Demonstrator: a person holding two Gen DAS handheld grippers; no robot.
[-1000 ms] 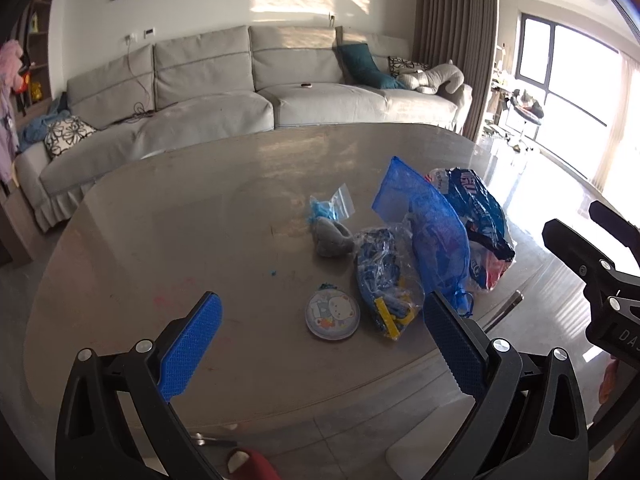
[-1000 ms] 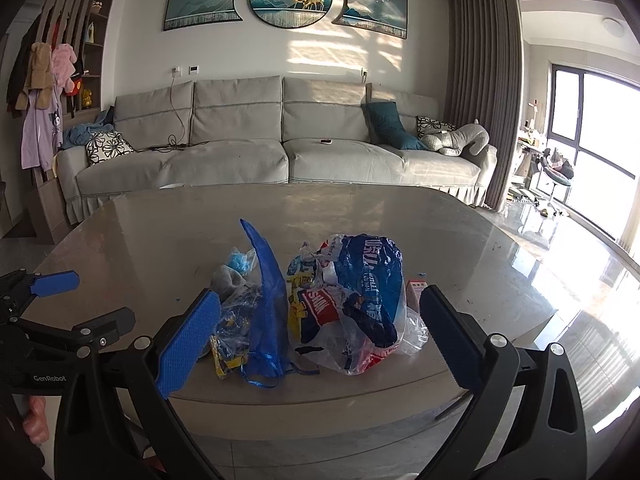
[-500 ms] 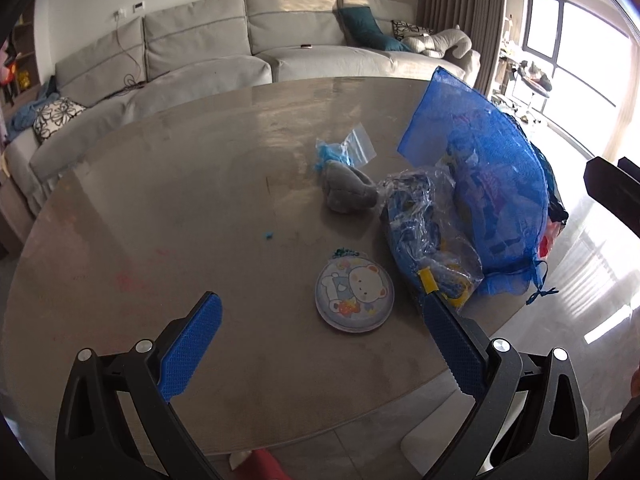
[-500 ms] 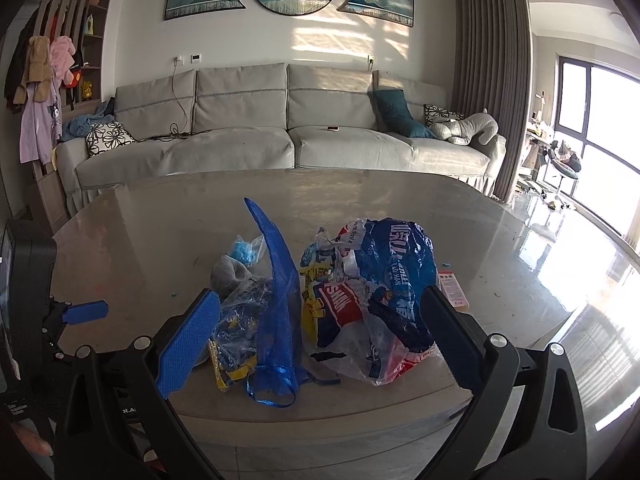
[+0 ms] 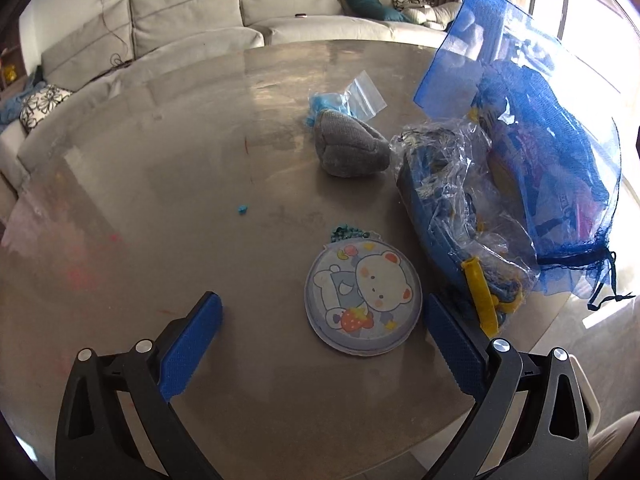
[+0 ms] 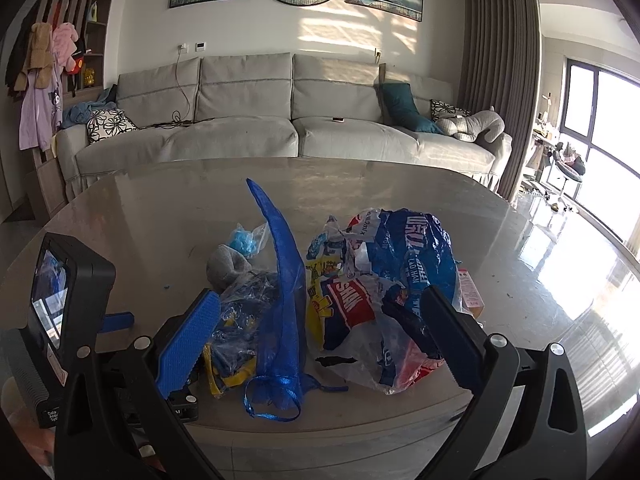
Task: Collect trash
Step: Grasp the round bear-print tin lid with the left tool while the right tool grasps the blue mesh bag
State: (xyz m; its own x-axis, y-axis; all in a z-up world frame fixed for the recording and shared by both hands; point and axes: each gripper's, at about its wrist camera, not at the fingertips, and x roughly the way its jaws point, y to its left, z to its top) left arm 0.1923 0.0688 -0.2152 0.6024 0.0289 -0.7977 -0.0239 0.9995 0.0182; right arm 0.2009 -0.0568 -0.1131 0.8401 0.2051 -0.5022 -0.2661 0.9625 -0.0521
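Note:
My left gripper [image 5: 320, 332] is open just above the table, its jaws on either side of a round cartoon-bear lid [image 5: 363, 298]. Beyond it lie a grey sock ball [image 5: 350, 150], a small zip bag with blue bits [image 5: 352, 98], a clear plastic bag of blue and yellow items [image 5: 460, 208] and a blue mesh drawstring bag [image 5: 540, 148]. My right gripper [image 6: 320, 332] is open and empty at the table's near edge, in front of the blue mesh bag [image 6: 284, 300] and a crumpled blue, red and white plastic bag [image 6: 392, 280].
A tiny blue scrap [image 5: 242, 210] lies on the round grey table [image 5: 160, 160]. A red-white card [image 6: 468, 288] lies right of the crumpled bag. The left gripper's body [image 6: 68, 312] shows at the left. A grey sofa [image 6: 280, 120] stands behind.
My left gripper has moved forward and down over the table toward the bear lid. My right gripper has edged closer to the bags. Both stay open.

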